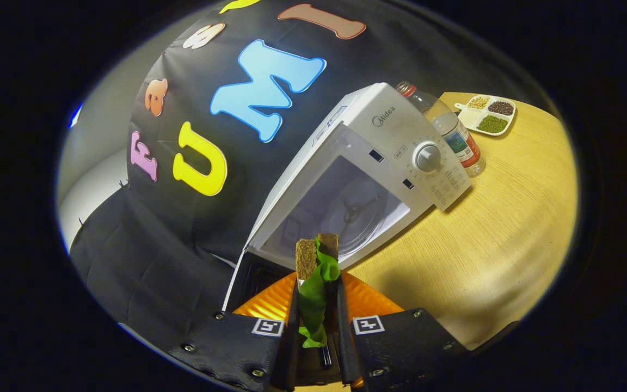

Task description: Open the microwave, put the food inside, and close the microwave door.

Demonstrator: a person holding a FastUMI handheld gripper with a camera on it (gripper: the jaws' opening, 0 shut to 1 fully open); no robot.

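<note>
My gripper (317,256) is shut on a sandwich (313,272), two brown bread slices with green lettuce hanging between them, held upright between the fingers. Just beyond the fingertips stands a white microwave (400,136) with its door (240,272) swung open toward the left. Its pale cavity shows a glass turntable (354,209). An orange plate (365,302) lies under the fingers on the wooden table (498,239), in front of the microwave opening.
A clear plastic bottle (449,130) with a red-edged label stands behind the microwave's right side. Farther back on the table lies a white divided tray (487,115) of beans and grains. Black cloth wall hangs to the left.
</note>
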